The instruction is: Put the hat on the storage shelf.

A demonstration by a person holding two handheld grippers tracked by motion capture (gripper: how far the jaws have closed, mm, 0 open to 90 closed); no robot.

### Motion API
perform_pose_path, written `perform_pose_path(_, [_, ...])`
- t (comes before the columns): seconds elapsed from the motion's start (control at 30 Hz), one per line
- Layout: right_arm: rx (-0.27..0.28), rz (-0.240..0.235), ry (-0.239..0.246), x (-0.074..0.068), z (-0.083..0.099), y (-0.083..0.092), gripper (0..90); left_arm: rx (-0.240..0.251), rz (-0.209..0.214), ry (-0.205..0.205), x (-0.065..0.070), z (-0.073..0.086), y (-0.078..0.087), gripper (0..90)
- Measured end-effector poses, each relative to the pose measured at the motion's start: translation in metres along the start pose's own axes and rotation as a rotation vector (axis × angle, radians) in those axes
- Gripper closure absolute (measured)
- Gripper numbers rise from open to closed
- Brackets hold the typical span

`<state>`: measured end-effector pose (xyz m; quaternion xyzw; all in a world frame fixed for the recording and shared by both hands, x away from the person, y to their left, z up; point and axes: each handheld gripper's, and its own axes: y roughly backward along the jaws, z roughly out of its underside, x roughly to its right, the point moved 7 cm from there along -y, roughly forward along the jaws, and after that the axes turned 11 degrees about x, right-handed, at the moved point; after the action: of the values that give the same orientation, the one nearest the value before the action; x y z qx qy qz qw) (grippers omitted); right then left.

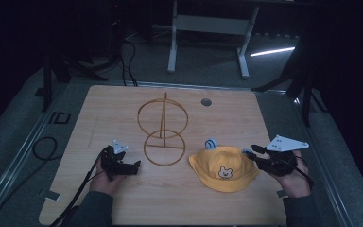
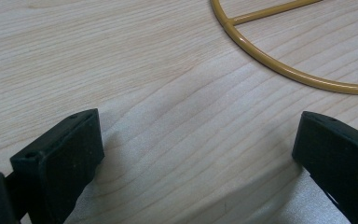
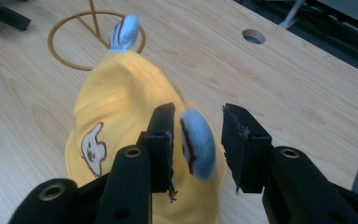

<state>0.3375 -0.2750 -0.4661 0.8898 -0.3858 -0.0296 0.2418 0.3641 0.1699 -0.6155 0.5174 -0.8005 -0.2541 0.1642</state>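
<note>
The left hand-held gripper [image 1: 131,166] is seen low on the light wooden counter [image 1: 123,113], its jaws spread wide with nothing but bare wood between them, just beside the round base of the gold wire hat stand [image 1: 164,137]. To the right of the stand, the yellow cloth bucket hat with a bear face and two pale blue ears [image 1: 223,169] lies flat on the counter, near the stand's base ring but not touching it. At the hat's right edge, the right hand-held gripper [image 3: 198,135] is released: one blue ear [image 3: 198,143] stands between its jaws, and neither pad is seen pressing on it.

No containers are present; the stand carries nothing.

It is judged that a grip closed on the soft ear alone could slip, or the hat could sag and twist when lifted. The brim could also be dragged against the light wire stand, which might be tipped or pushed across the counter
</note>
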Motion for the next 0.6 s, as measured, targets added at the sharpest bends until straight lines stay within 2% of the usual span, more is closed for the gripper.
perform_pose_path(0.13, [-0.018, -0.026, 0.017, -0.004, -0.006, -0.005, 58.8, 0.0, 0.0, 0.0, 0.0, 0.0, 0.0, 1.9])
perform_pose_path(0.23, [-0.061, -0.066, 0.047, -0.01, -0.009, -0.01, 55.1, 0.0, 0.0, 0.0, 0.0, 0.0, 0.0, 1.9])
perform_pose_path(0.53, [-0.135, -0.1, 0.101, -0.016, -0.015, -0.023, 53.0, 0.0, 0.0, 0.001, 0.0, 0.0, 0.0, 1.9])
perform_pose_path(0.6, [-0.154, -0.104, 0.108, -0.016, -0.016, -0.026, 50.1, 0.001, 0.0, 0.001, 0.0, 0.0, 0.0, 1.9])
